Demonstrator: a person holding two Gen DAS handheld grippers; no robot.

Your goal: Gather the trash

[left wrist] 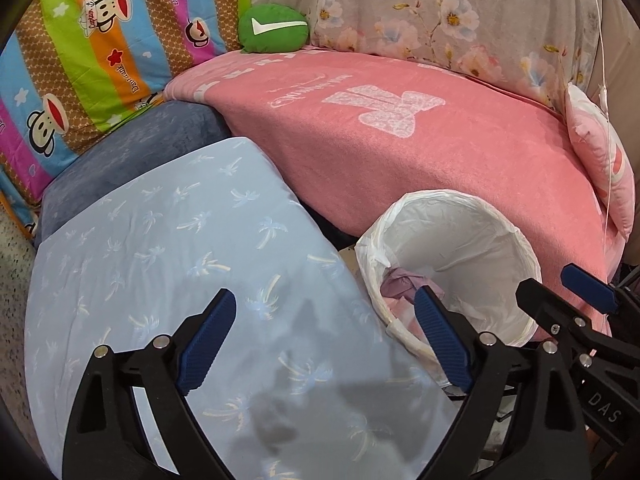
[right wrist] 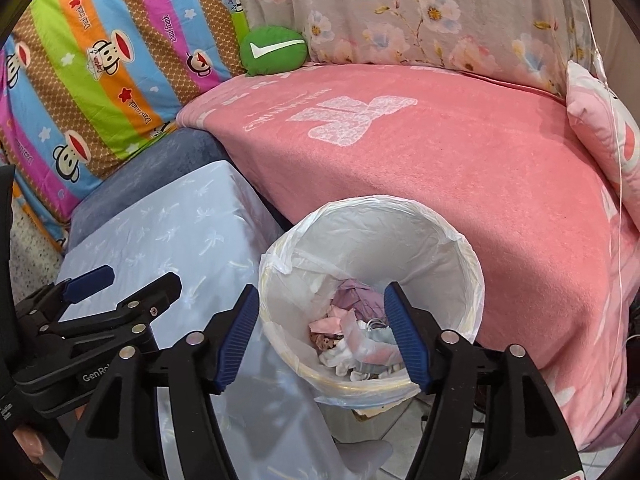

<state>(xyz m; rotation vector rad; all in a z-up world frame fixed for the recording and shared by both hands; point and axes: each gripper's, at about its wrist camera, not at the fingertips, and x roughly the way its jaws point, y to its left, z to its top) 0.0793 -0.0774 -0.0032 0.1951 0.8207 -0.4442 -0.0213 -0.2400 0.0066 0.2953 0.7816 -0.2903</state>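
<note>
While both grippers hang in the air with nothing in them, the trash bin (right wrist: 372, 292) stands on the floor between the light blue cloth with little palm trees (right wrist: 180, 232) and the pink blanket (right wrist: 460, 160). The bin has a white plastic bag (right wrist: 400, 236) pulled over its rim. Down inside it lies the trash (right wrist: 352, 336): crumpled bits of pink, purple and white paper. The right gripper (right wrist: 322, 338) is right above the bin, and its blue jaws are wide apart, one on each side of the trash pile. The left gripper (left wrist: 324, 342) is over the light blue cloth (left wrist: 180, 280), just beside the bin (left wrist: 452, 264), and its jaws are wide apart too. Its right jaw reaches over the bin's rim. In the right wrist view the left gripper shows at the left edge, over the blue cloth. At the back, a green cushion with a white tick (right wrist: 274, 51) sits next to a bright striped quilt with monkey faces (right wrist: 104, 80) and a grey flowery cloth (right wrist: 420, 12).
</note>
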